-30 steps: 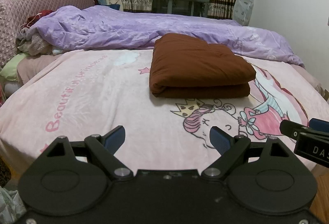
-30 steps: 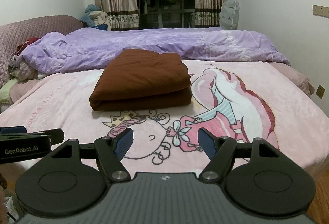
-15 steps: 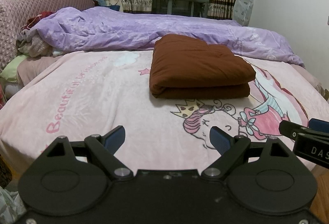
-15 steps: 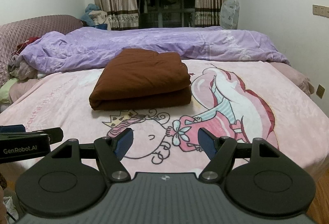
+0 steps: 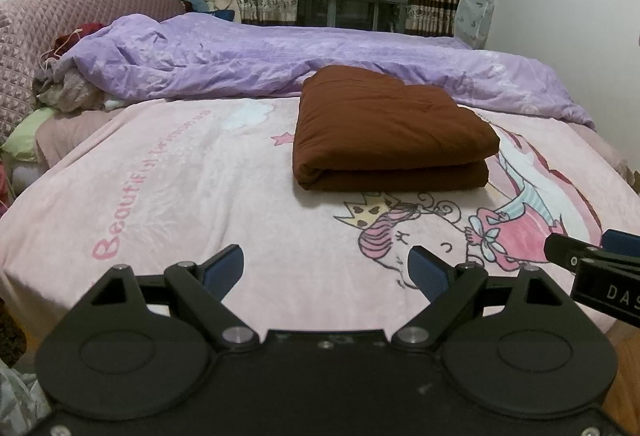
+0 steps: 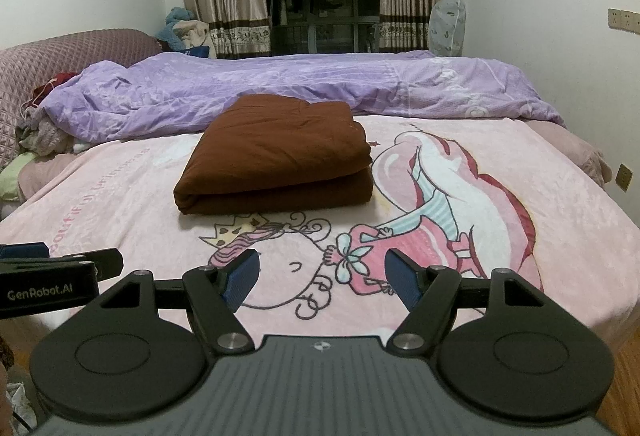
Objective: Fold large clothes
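Two grippers, left and right, jaws wide and empty, we hold short of the brown garment lying folded on the bed, seemingly finished, awaiting only retreat.

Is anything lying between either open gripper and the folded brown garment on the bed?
Nothing visible does. Between the left gripper, the right gripper and the folded brown garment there is only bare pink blanket. The purple duvet lies behind the garment, not in the way.
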A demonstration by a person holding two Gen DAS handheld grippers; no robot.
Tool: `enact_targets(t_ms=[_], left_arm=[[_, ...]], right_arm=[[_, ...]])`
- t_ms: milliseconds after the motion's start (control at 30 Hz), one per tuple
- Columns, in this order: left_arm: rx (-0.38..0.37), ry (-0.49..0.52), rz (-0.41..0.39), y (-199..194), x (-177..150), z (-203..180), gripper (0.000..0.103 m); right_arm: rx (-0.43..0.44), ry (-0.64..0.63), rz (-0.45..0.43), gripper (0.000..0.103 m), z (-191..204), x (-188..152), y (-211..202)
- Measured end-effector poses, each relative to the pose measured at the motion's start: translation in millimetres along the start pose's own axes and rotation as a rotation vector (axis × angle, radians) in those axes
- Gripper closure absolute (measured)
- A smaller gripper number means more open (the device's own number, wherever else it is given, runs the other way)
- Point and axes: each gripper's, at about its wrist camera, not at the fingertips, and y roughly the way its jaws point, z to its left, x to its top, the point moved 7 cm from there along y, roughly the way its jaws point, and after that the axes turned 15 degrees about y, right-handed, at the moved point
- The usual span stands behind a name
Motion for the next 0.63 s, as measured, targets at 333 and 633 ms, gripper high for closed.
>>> enact_targets(t_ms=[333,633], left_arm=[[-0.015,-0.012,0.000,0.0,-1.2,-0.5,0.012],[-0.013,-0.003,-0.004,-0.4,-1.7,-2.9,0.012]], right_arm=[[0.000,0.003,0.002,0.019,-0.7,-2.4,0.5],[-0.001,0.004,0.008,0.019,-2.2,-7.6,1.6]])
